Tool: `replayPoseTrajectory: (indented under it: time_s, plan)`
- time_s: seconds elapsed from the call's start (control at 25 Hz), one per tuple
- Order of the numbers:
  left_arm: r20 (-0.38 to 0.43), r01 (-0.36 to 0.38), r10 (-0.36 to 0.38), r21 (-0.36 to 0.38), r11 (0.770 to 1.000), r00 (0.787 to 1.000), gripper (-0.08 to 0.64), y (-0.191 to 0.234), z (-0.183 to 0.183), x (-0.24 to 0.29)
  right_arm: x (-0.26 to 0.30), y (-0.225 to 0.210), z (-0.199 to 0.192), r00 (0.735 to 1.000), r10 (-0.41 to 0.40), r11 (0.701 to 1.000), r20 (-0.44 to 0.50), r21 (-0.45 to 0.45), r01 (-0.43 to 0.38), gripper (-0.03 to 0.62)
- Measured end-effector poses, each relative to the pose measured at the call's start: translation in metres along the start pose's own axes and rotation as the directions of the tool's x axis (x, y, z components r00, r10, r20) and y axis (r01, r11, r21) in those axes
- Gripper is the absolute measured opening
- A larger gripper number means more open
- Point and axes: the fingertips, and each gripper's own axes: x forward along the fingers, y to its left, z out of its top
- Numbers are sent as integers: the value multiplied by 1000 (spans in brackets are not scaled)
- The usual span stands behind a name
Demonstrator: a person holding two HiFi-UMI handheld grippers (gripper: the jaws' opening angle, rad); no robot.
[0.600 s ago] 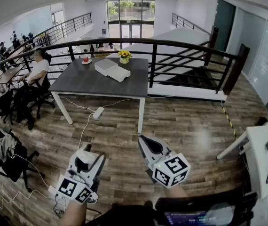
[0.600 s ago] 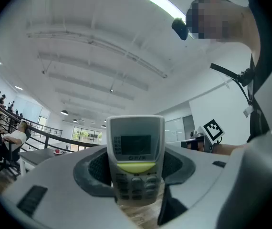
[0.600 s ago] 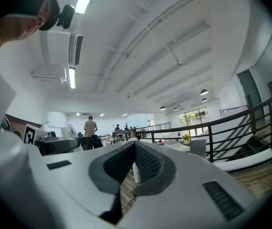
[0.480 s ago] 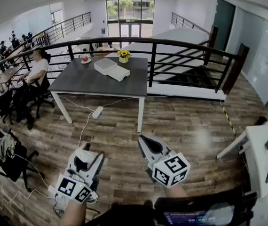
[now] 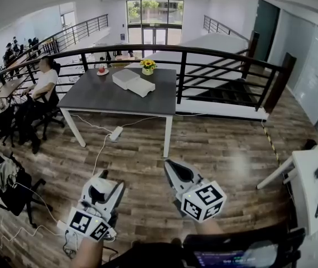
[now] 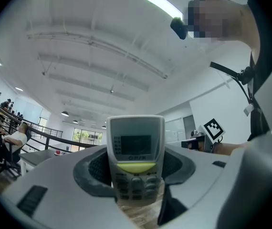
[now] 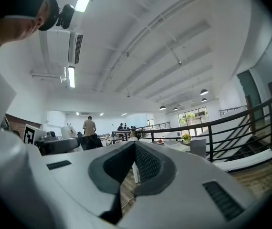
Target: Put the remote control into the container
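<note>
Two white rectangular boxes lie touching each other on the far half of a dark grey table with white legs, well away from both grippers. From here they look shut, and what is inside them cannot be told. Near them on the same tabletop stand a small pot of yellow flowers and a small white dish with something red on it.

The pale grey plastic remote control, with a small screen, a yellow-green button bar and rows of grey keys, is not in either box. It stands upright between the jaws of the left gripper, its screen end pointing away from the hand. The dark ribbed pads press on its two long sides, so this gripper is clamped on it with the jaws wide apart.

The right gripper hovers just beside the left one over the brown wood-plank floor. Its jaws are drawn together at the tips and nothing sits between its pads.

A white power strip on a cable lies on the floor by the table. A black metal railing runs behind the table, and a seated person in a white top is at its left.
</note>
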Motion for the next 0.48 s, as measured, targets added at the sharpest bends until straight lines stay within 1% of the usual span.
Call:
replayPoseTrajectory:
  time_s: [0.4,0.48]
  plan:
    - [-2,15,-15,-9,1000,1000,253,37,-4,-8,34,13,-10,1000,-23,1000,-3,20,23,2]
    - [1,28,-28,-13,1000,1000,253,46,-6,-9,41,18,-12,1000,-27,1000,-6,9,27,2]
